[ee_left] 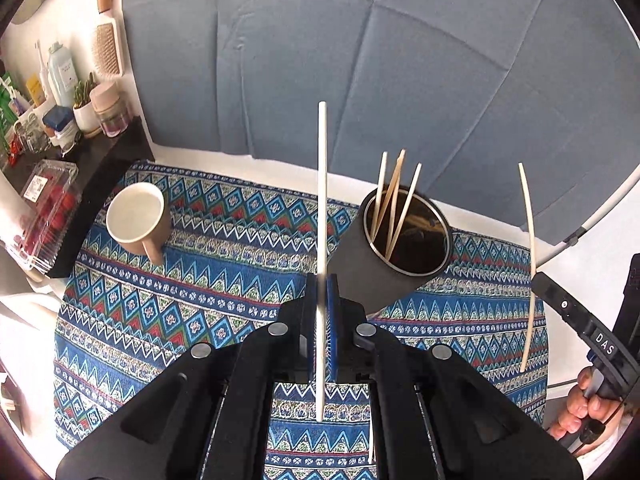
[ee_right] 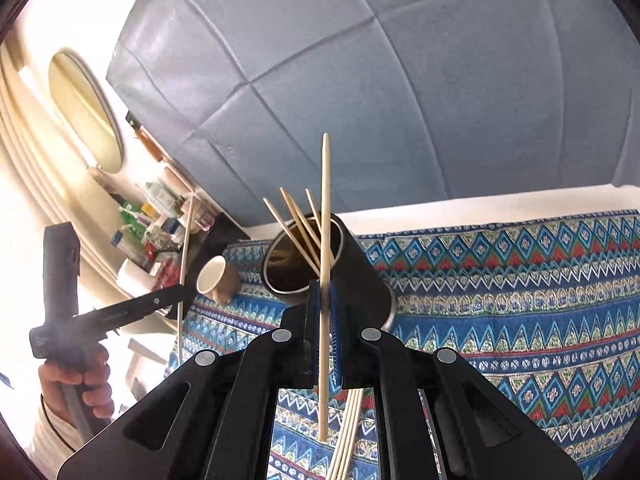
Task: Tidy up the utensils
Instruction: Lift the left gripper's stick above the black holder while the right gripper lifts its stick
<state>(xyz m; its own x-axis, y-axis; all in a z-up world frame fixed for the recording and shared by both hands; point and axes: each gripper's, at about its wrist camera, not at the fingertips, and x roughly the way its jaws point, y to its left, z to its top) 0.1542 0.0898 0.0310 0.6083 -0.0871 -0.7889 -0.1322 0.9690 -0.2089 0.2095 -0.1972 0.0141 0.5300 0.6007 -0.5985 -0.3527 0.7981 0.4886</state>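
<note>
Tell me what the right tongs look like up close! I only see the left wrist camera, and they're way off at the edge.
Observer: The right tongs have blue pads shut on a pointed chopstick, tip up.
Operator: Who's holding my tongs? I can't see behind them.
Observer: A hand with a cream sleeve wraps the handle of the left tongs, the ones pinching the second chopstick.
Operator: Are there more sticks to put away?
Observer: Yes, several loose chopsticks lie side by side on the patterned cloth, under the right tongs.
</note>
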